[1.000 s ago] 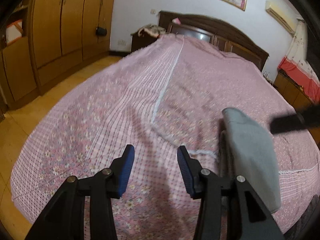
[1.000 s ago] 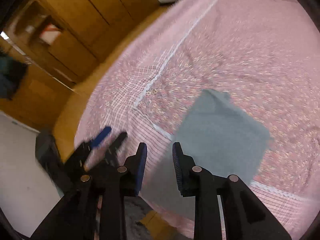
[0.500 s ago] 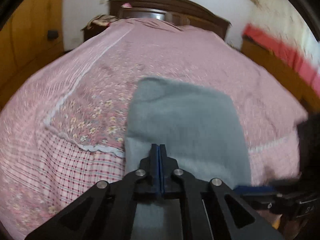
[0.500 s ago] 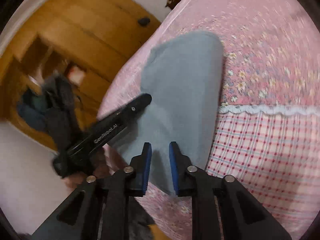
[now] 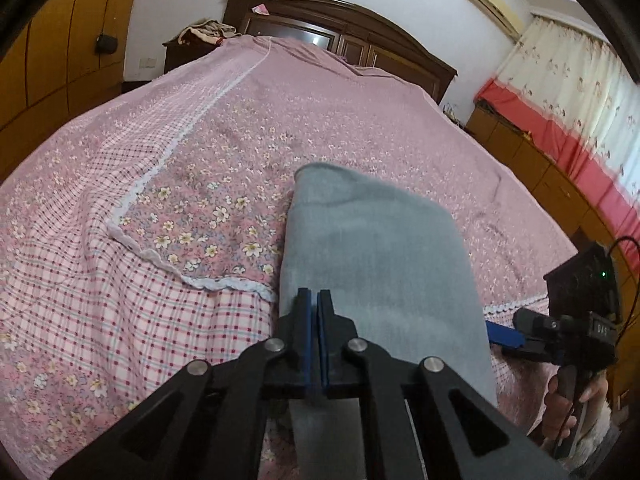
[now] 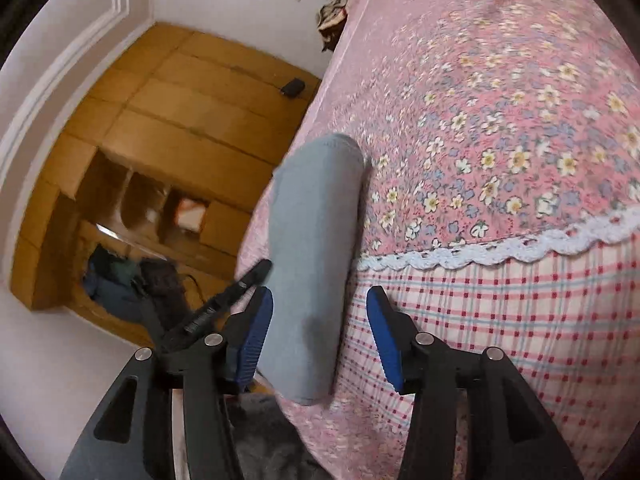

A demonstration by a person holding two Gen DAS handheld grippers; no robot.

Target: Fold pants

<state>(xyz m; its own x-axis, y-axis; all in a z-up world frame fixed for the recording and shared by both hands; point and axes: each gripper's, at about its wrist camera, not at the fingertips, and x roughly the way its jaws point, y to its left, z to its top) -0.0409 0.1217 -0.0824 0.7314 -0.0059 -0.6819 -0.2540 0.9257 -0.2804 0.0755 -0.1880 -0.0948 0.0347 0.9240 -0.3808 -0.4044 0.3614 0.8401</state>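
Note:
Folded grey pants (image 5: 376,256) lie lengthwise on the pink bed, their near end hanging over the bed's edge (image 6: 308,384). My left gripper (image 5: 318,300) is shut, its blue pads pressed together at the pants' near left edge; the fabric runs on beneath it. In the right wrist view the left gripper (image 6: 256,274) shows as a dark bar touching the pants' left side. My right gripper (image 6: 320,336) is open, its blue pads standing on either side of the pants' near end without touching them. From the left wrist view the right gripper (image 5: 508,336) sits at the pants' right edge.
The pink floral bedspread (image 5: 224,152) has a checked border and white lace trim (image 6: 500,252). A dark headboard (image 5: 344,28) stands at the far end. Wooden wardrobes (image 6: 180,132) line the left wall, a low cabinet (image 5: 532,160) the right. A hand (image 5: 560,404) holds the right gripper.
My right gripper has opened wide from nearly shut and now straddles the pants' near end. The left gripper stays shut at the pants' left edge; its view has tilted slightly.

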